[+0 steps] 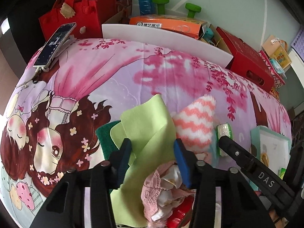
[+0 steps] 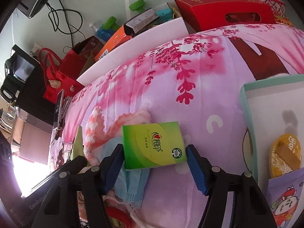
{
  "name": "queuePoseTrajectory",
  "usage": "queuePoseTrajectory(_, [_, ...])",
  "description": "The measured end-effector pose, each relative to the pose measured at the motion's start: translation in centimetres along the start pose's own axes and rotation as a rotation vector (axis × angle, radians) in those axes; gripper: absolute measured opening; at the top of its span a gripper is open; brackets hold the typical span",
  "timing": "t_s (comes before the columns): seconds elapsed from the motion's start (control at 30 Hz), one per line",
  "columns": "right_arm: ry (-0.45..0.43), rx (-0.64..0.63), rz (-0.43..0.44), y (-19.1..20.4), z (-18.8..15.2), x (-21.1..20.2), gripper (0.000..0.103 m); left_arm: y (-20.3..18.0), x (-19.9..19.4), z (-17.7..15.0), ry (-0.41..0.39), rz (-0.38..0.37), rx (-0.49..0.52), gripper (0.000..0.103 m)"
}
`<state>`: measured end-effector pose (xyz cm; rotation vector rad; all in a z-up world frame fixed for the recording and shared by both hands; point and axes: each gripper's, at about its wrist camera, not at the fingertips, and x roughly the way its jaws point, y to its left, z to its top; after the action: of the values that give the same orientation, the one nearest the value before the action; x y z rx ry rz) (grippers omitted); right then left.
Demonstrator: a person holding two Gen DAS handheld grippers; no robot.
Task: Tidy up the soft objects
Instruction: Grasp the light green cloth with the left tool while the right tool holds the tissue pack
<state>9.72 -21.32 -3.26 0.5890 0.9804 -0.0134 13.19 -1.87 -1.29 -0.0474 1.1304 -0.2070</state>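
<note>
My left gripper (image 1: 152, 144) points down at a light green cloth (image 1: 148, 121) on the pink bedspread (image 1: 117, 76). The cloth lies between its blue pads and reaches both, but it is not pinched. A dark green towel (image 1: 102, 134) lies under the cloth's left edge. A pink lace cloth (image 1: 159, 188) is bunched below the fingers. To the right lies a fluffy pink-and-white zigzag cloth (image 1: 193, 121). My right gripper (image 2: 153, 148) has a pad against each side of a green tissue pack (image 2: 152, 146), which rests on a blue face mask (image 2: 131, 182).
A teal-rimmed white box (image 2: 247, 98) with snack packets stands at the right. A phone (image 1: 55, 43) lies at the bedspread's far left. Beyond a white board (image 1: 161, 36) stand a red felt bag (image 1: 76, 15), an orange box (image 1: 167, 23) and a red box (image 1: 250, 60).
</note>
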Motion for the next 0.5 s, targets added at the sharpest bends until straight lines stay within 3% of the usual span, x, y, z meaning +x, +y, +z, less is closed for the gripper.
queuePoseTrajectory(0.13, [0.001, 0.004, -0.002, -0.01, -0.05, -0.06, 0.068, 0.06, 0.10, -0.02, -0.001, 0.011, 0.003, 0.021])
queuePoseTrajectory(0.23, [0.003, -0.006, -0.017, 0.17, -0.11, -0.32, 0.068, 0.41, 0.11, 0.00, 0.000, -0.014, -0.016, 0.010])
queuePoseTrajectory(0.5, [0.004, -0.019, -0.038, 0.32, -0.10, -0.68, 0.068, 0.71, -0.08, 0.10, -0.005, -0.050, -0.054, 0.006])
